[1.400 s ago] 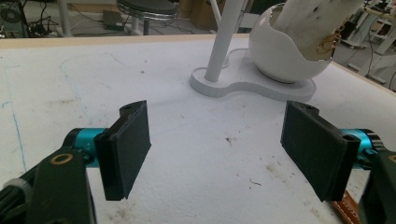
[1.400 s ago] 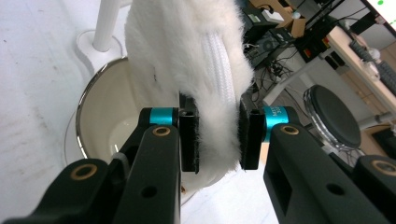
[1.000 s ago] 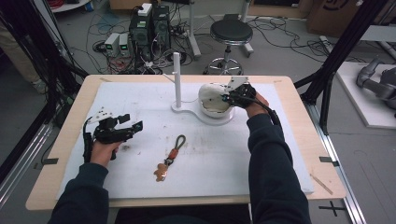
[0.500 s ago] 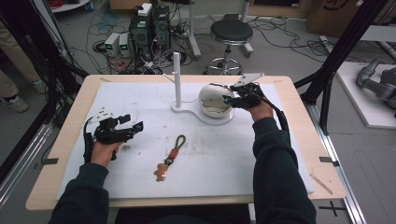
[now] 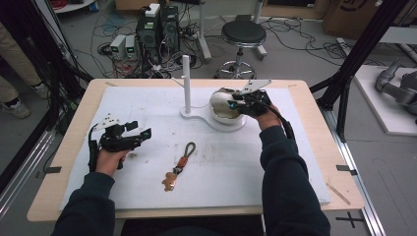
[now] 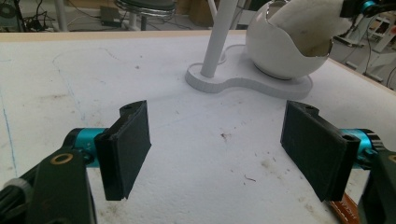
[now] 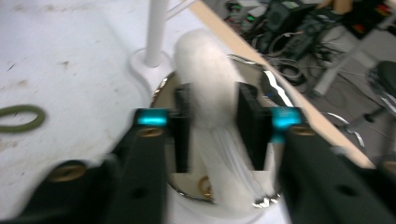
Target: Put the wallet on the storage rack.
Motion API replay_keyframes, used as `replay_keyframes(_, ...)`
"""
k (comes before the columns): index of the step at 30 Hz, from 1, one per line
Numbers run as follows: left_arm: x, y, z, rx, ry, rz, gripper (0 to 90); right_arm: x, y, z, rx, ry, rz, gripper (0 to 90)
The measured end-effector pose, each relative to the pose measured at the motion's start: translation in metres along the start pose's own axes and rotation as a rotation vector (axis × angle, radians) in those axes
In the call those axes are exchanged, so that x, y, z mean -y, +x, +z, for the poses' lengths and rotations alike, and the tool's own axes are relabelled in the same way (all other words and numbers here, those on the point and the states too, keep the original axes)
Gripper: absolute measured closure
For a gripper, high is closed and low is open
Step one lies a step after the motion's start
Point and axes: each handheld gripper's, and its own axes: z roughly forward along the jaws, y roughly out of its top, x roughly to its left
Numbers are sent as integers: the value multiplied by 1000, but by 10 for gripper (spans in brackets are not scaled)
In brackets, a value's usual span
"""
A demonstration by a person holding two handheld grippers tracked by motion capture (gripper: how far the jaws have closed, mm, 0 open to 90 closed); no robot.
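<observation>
A white egg-shaped bowl (image 5: pixel 220 107) stands on a white base with an upright pole (image 5: pixel 186 81) at the far middle of the mat. A white fluffy piece (image 7: pixel 205 65) sits in the bowl (image 7: pixel 161 91) and sticks up out of it. My right gripper (image 7: pixel 212 116) reaches into the bowl (image 6: pixel 280 51). Its jaws have just been opening, and they now stand loosely on either side of the fluffy piece (image 6: pixel 303 23). My left gripper (image 6: pixel 217 149) rests low over the mat at the left (image 5: pixel 142 133), open wide with nothing between its pads.
A keychain (image 5: pixel 179 166) with an olive loop and a brown tag lies on the white mat between my two arms. Its loop (image 7: pixel 21 116) shows at the left of the right gripper view. Beyond the far table edge are a stool (image 5: pixel 242 34), cables and electronics boxes.
The right hand has shifted slightly at the bowl. The left hand and the keychain have stayed where they were.
</observation>
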Motion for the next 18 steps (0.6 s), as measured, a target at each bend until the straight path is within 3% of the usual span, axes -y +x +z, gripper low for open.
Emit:
replay_keyframes(1,0,0,0,1,-3,-1,240,1,-1,-5,10,-7,22,521)
replay_keyframes(2,0,0,0,2,-5,-1,240,5,-4,-16,16,-21,117,418)
replay_keyframes(3,0,0,-1,0,-6,-2,240,5,-4,-16,16,-21,117,418)
replay_keyframes(4,0,0,-1,1,-11,-7,240,13,-7,-28,22,-18,197,392)
replay_keyframes(7,-1,-1,-1,1,-23,-10,239,29,-4,-41,53,-54,220,381)
replay_keyframes(11,-3,-3,-3,-3,-56,-12,236,68,5,-62,49,-61,312,327)
replay_keyframes(12,-3,-3,-4,-2,-67,-10,212,86,11,-70,51,-56,341,303)
replay_keyframes(18,-5,-5,-6,-13,-88,-3,205,117,25,-85,81,-56,368,244)
